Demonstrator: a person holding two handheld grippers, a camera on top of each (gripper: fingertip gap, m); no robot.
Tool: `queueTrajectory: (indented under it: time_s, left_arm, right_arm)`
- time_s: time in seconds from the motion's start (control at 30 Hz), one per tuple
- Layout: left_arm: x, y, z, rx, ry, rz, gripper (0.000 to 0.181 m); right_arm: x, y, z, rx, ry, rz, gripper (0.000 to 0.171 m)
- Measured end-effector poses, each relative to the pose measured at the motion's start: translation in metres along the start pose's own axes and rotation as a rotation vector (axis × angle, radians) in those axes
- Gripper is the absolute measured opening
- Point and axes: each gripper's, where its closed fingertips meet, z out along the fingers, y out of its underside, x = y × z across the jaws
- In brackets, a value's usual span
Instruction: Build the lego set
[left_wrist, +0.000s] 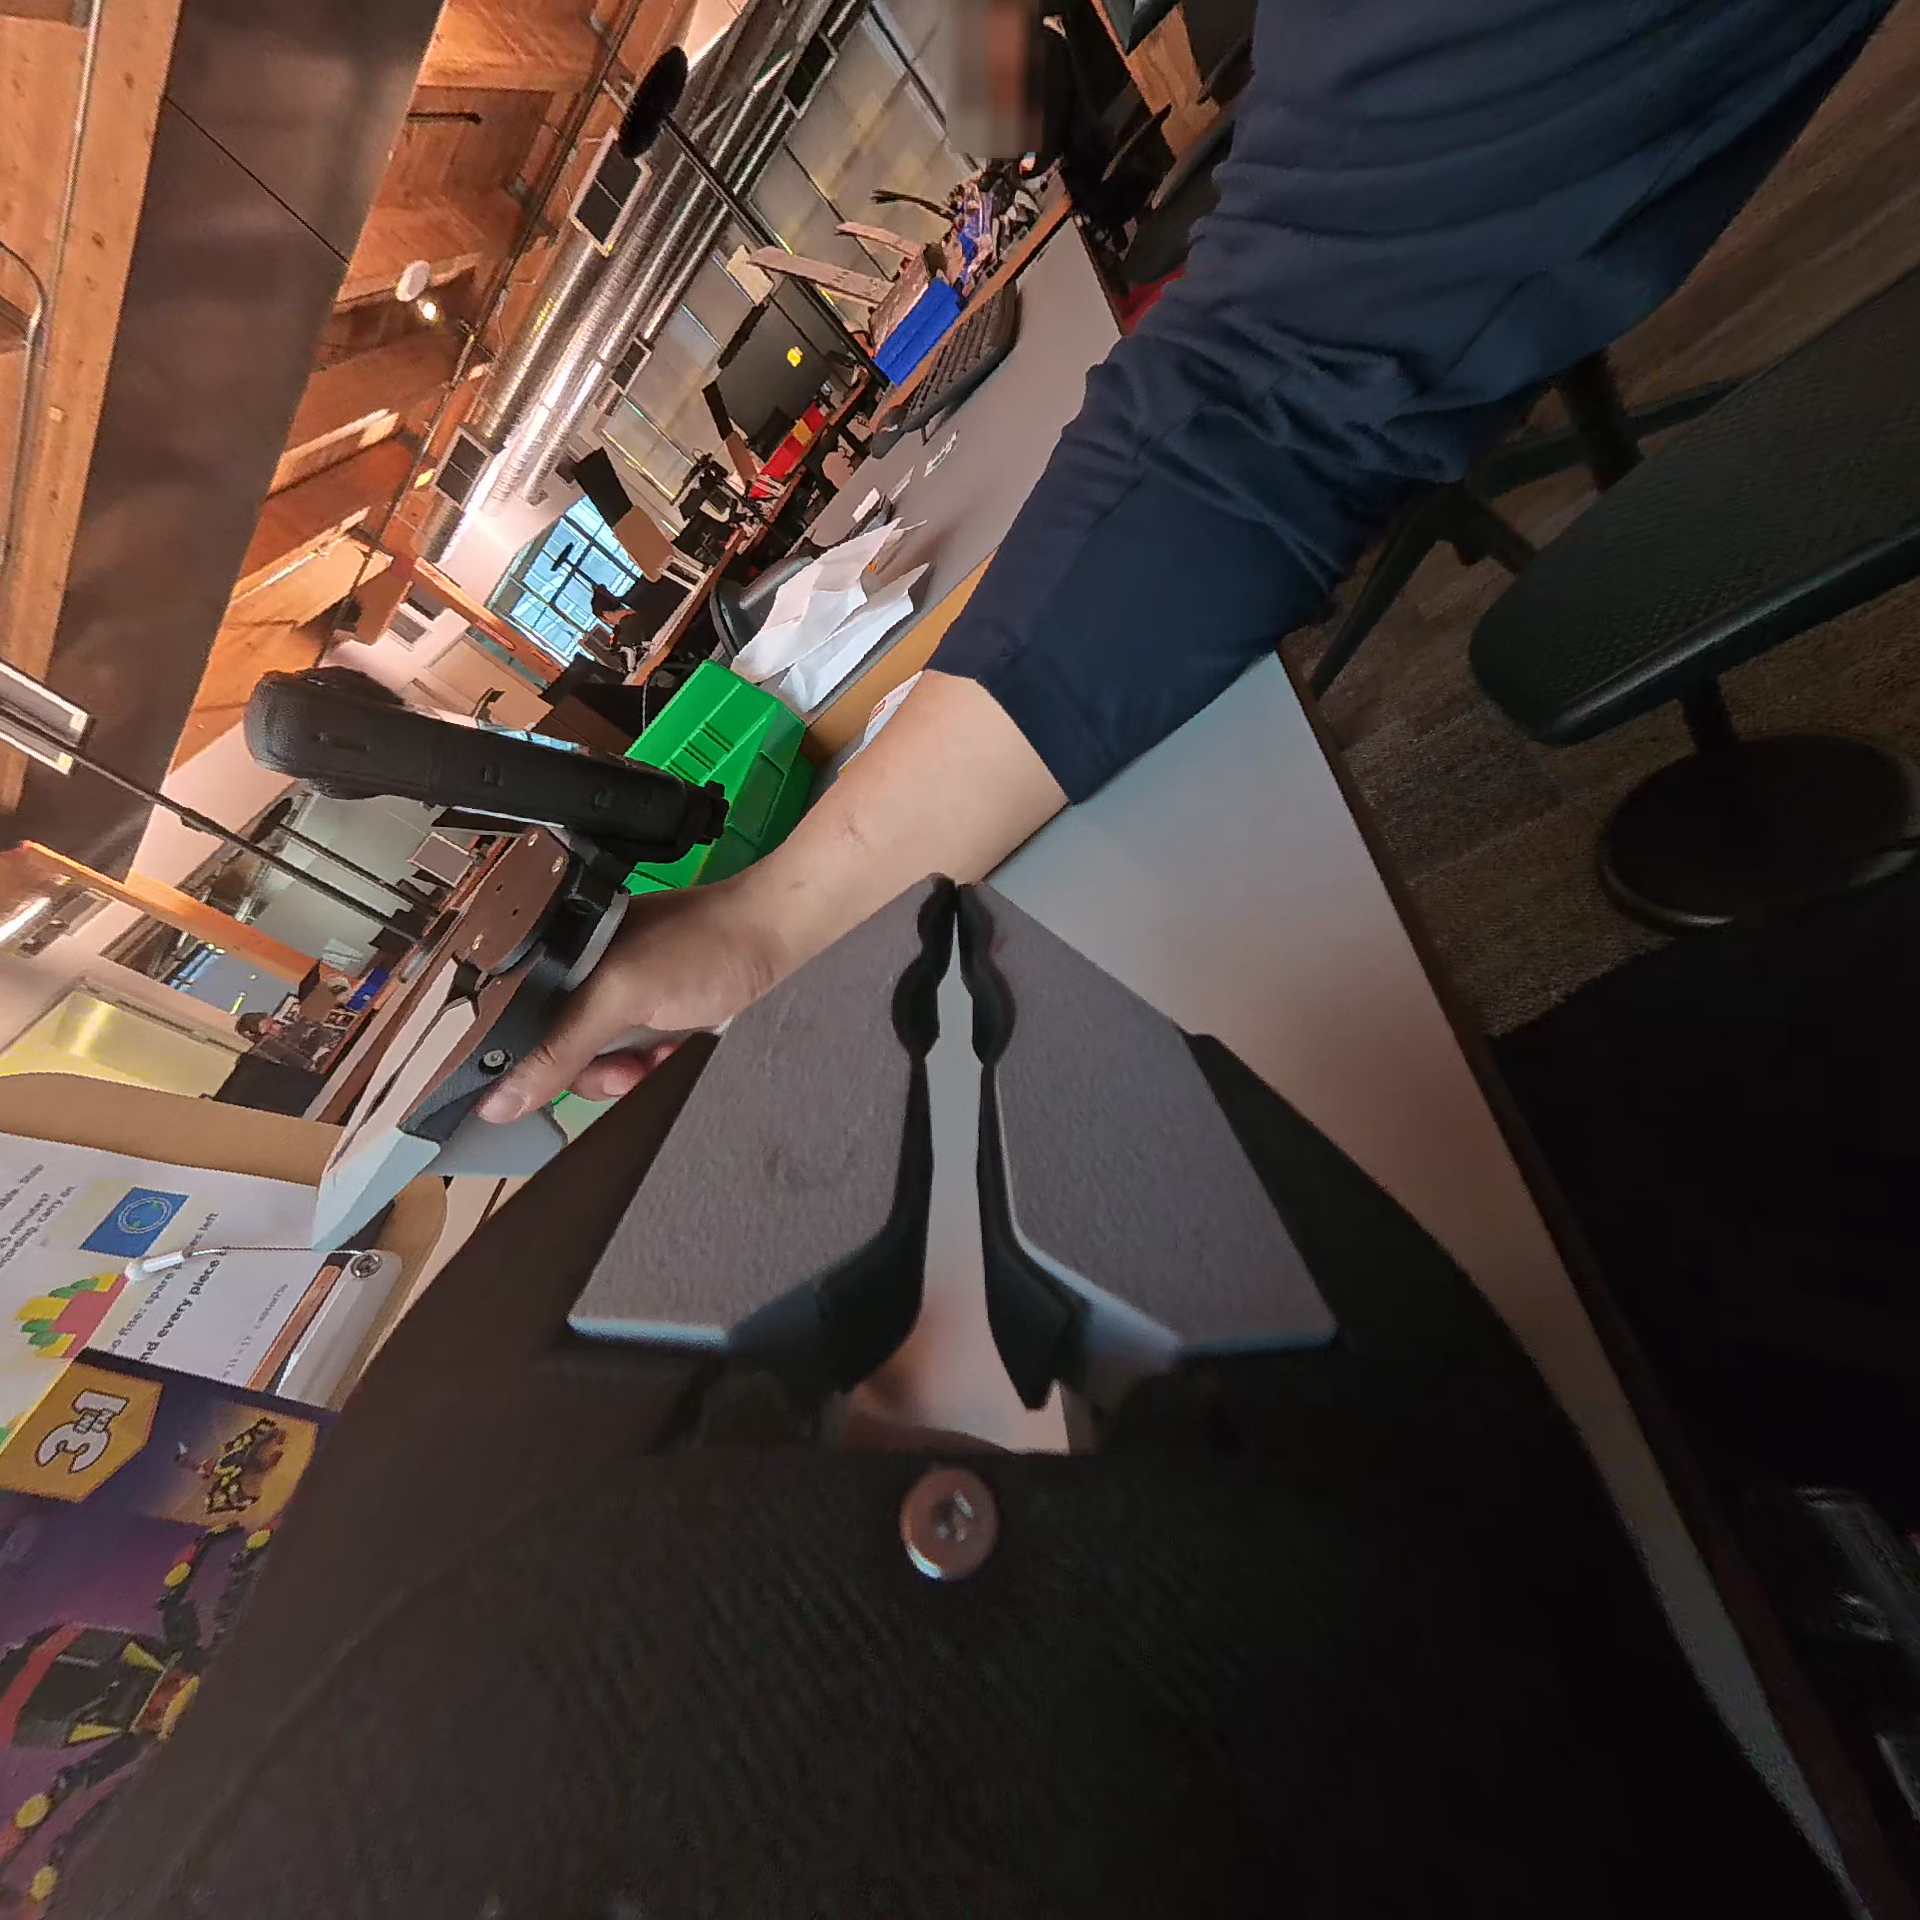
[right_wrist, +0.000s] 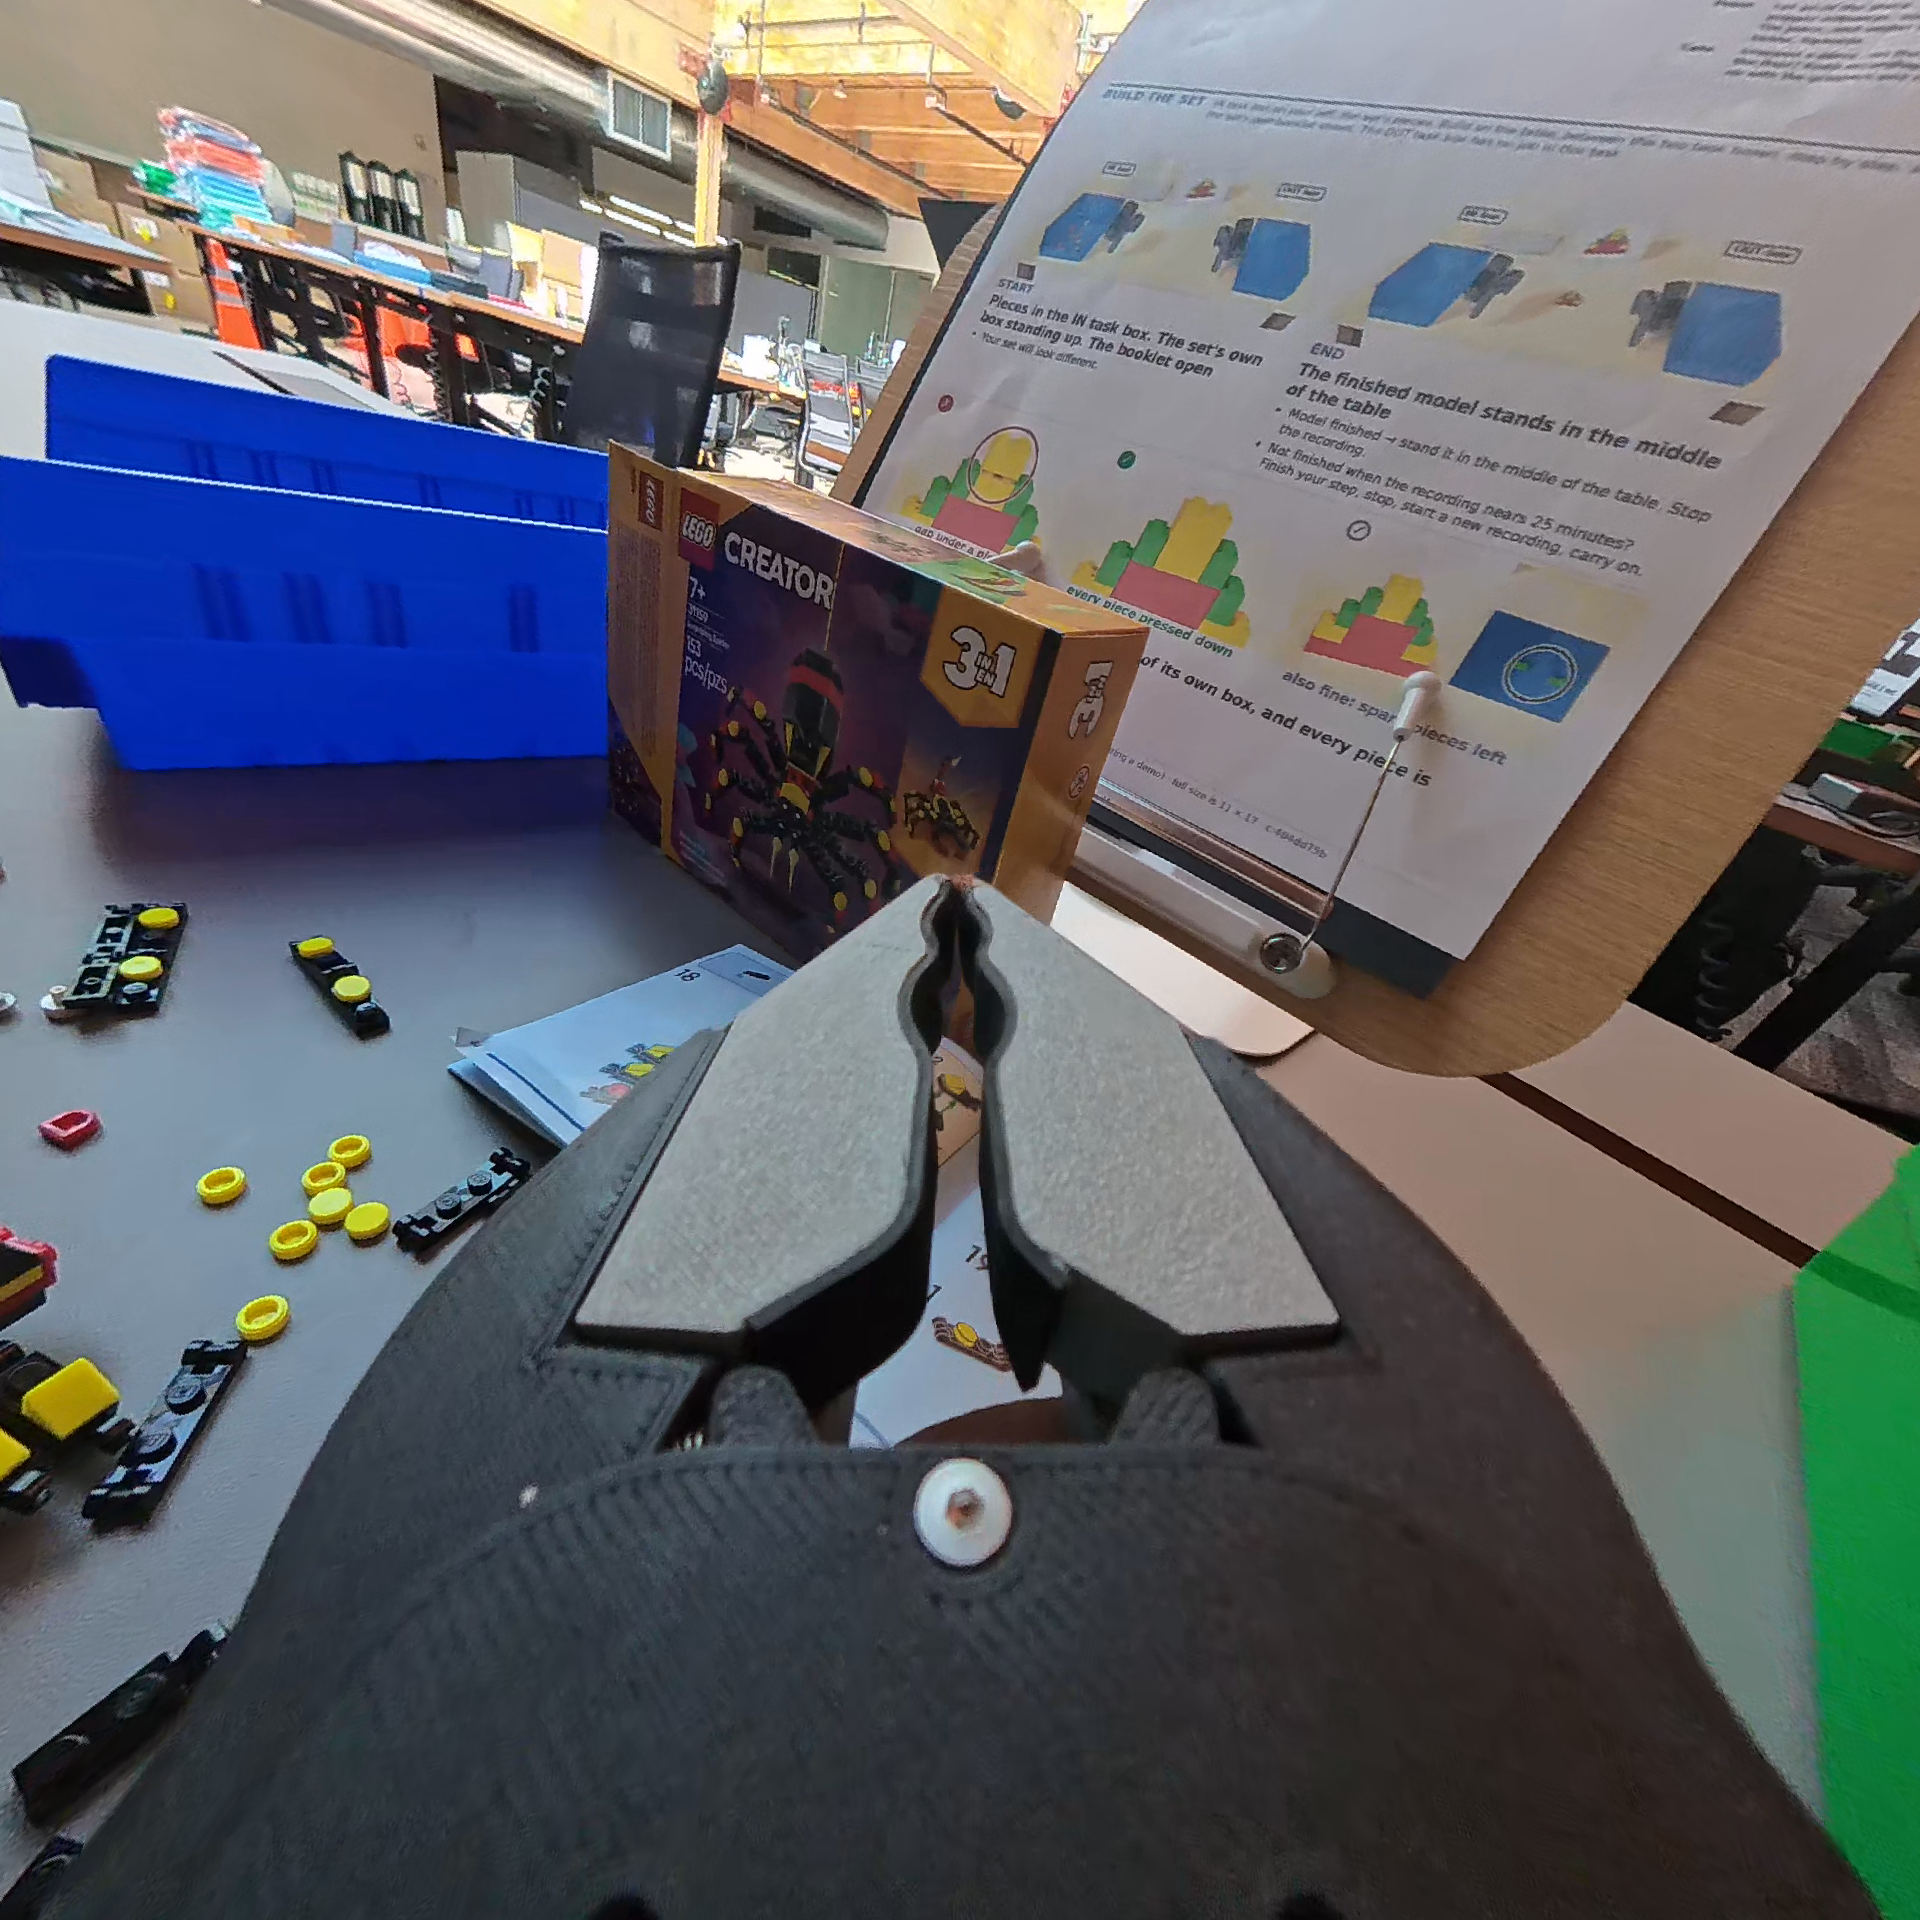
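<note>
Right hand-held gripper (right_wrist: 954, 891), clenched and empty like the left hand-held gripper (left_wrist: 956, 896), points at the box, with loose black-and-yellow plastic bricks (right_wrist: 338, 985) lying lengthwise leftward on the grey counter (right_wrist: 499, 904).

1. Ahead of the right gripper (right_wrist: 958, 891), the set's box (right_wrist: 831, 686) stands upright on the bench (right_wrist: 499, 894), blocking straight travel.
2. Right of the box, a leaning board (right_wrist: 1558, 831) with a printed sheet walls off that side.
3. Blue bins (right_wrist: 312, 603) close the far left.
4. Loose yellow rounds (right_wrist: 327, 1205) and black strips (right_wrist: 338, 982) dot the left; bare bench lies between them.
5. An open booklet (right_wrist: 613, 1049) lies just under the jaws.
6. A green bin (right_wrist: 1860, 1507) crowds the right edge.
</note>
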Motion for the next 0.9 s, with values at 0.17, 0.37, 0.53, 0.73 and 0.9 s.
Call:
queueTrajectory:
  time_s: [0.17, 0.37, 0.53, 0.73, 0.9]
  left_arm:
    - [-0.004, 0.001, 0.000, -0.002, -0.016, -0.009, 0.000]
    - [-0.007, 0.001, -0.002, 0.006, -0.023, -0.030, 0.000]
    - [-0.010, 0.001, -0.004, 0.007, -0.032, -0.053, 0.000]
    - [-0.023, 0.003, -0.006, 0.008, -0.069, -0.122, 0.000]
    - [-0.042, 0.002, -0.013, 0.040, -0.120, -0.206, 0.000]
  right_arm:
    - [-0.007, 0.006, 0.003, -0.052, -0.066, 0.030, 0.000]
    - [-0.028, 0.014, 0.001, -0.115, -0.236, 0.069, 0.001]
    - [-0.047, 0.018, -0.007, -0.157, -0.386, 0.083, 0.001]
    - [-0.068, 0.026, -0.016, -0.221, -0.509, 0.048, 0.003]
    - [-0.087, 0.033, -0.022, -0.271, -0.570, -0.017, 0.001]
